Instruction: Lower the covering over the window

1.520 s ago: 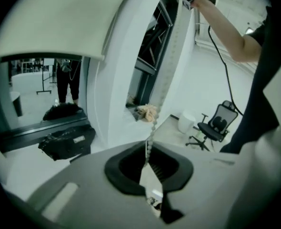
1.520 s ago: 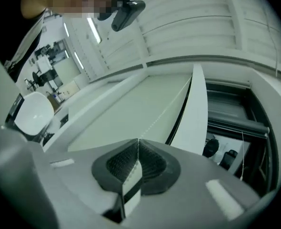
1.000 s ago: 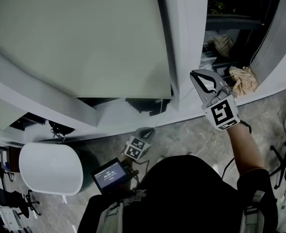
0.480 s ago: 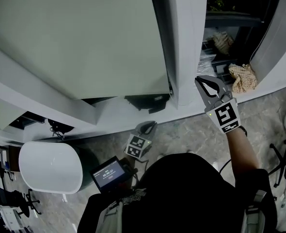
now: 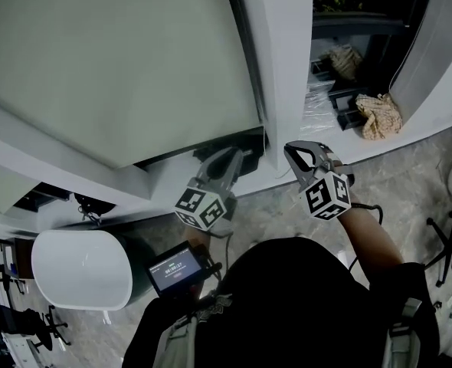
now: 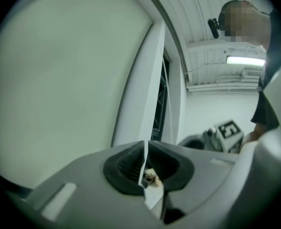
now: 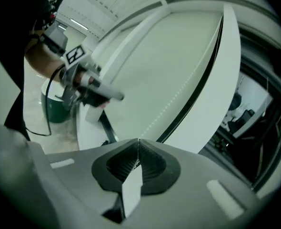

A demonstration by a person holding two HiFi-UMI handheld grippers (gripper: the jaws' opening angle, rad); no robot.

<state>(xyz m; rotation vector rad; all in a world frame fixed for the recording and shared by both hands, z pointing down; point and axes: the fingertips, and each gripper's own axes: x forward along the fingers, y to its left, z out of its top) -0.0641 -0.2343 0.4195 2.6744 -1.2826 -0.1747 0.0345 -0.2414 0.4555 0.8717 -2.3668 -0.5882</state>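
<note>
Marbled floor [image 5: 417,167] lies below both tongs, and a white sill [image 5: 165,176] runs along the window just ahead of their tips. Above and to the left of the left tongs [image 6: 145,144] hangs the blind [image 5: 119,60], a pale green sheet covering most of the pane. Its lower edge stops just above those tongs, with a dark strip of window uncovered between it and the sill. A white pillar [image 5: 283,67] rises just above the right tongs [image 7: 138,141], to the right of the left tongs, and the blind's right edge runs beside it.

The right tongs point slightly down at the foot of the pillar. Their jaws are pressed fully together on the chain [image 7: 174,104], a thin beaded line that climbs from their tips along the blind's edge, next to the dark gap by the pillar.

The left tongs lie level, just left of the right tongs and apart from them, with their tips under the blind's bottom corner. Their jaws are all but together, with only a hairline slit between the pads. A small pale lump [image 6: 150,175] sits in that slit behind the tips; what it is I cannot tell.

Well to the right of the right tongs, a crumpled beige cloth [image 5: 381,115] lies on the ledge. Down and left of the left tongs stands a bin [image 5: 80,267] with a white lid, and a lit screen [image 5: 176,271] sits at the person's chest, just behind the left tongs' marker cube.
</note>
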